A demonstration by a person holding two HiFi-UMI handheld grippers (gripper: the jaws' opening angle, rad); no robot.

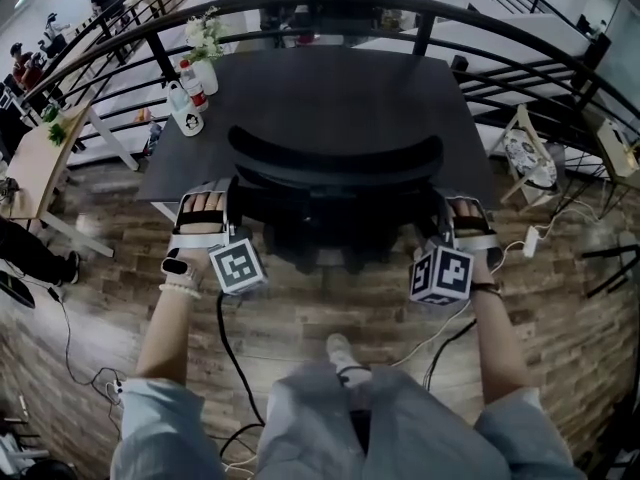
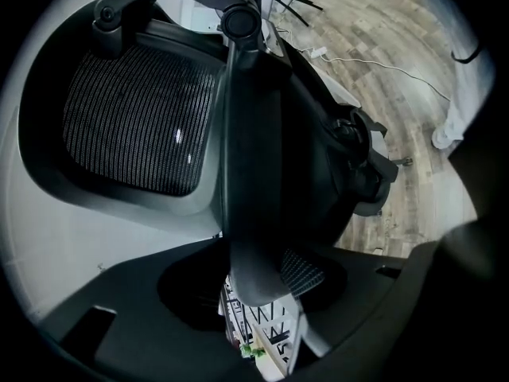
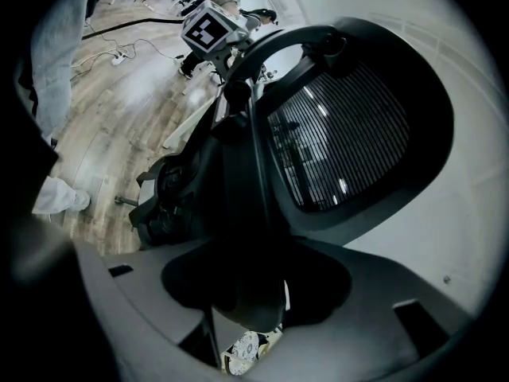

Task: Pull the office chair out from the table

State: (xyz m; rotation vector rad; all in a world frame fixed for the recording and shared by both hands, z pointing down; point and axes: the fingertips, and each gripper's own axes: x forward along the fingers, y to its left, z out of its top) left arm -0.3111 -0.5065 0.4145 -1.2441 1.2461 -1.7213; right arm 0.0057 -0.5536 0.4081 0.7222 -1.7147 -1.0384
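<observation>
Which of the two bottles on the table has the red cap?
The bottle farther from the person, standing next to the flower vase; the nearer bottle beside it has a pale cap and a white label.

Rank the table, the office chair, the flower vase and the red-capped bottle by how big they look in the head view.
1. table
2. office chair, though it sits nearer the camera, which inflates it
3. flower vase and red-capped bottle: both small and too alike to rank
</observation>
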